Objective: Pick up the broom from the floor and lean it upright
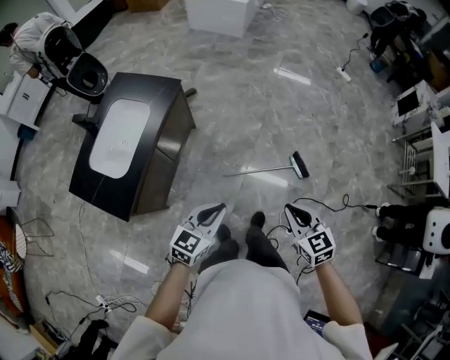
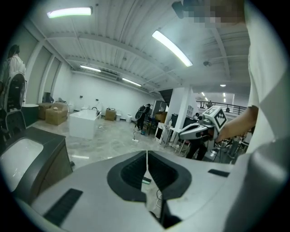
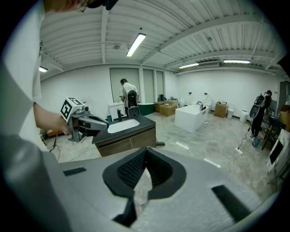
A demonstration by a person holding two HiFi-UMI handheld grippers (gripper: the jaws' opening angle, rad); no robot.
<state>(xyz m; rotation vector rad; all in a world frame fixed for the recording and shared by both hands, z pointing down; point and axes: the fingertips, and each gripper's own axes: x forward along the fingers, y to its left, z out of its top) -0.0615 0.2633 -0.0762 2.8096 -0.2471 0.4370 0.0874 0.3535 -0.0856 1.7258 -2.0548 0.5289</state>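
The broom (image 1: 273,169) lies flat on the grey marble floor ahead of the person's feet, its thin handle running left and its dark head (image 1: 300,166) at the right end. My left gripper (image 1: 219,209) hovers near the left shoe, short of the handle and apart from it. My right gripper (image 1: 289,209) hovers by the right shoe, below the broom head. Both point forward and somewhat down. In the left gripper view the jaws (image 2: 147,155) meet with nothing between them. In the right gripper view the jaws (image 3: 145,152) are likewise shut and empty.
A black vanity cabinet with a white sink (image 1: 133,144) stands to the left of the broom. A black cable (image 1: 330,205) runs along the floor by my right gripper. Racks and equipment (image 1: 422,133) line the right side. A white tub (image 1: 214,14) stands far ahead.
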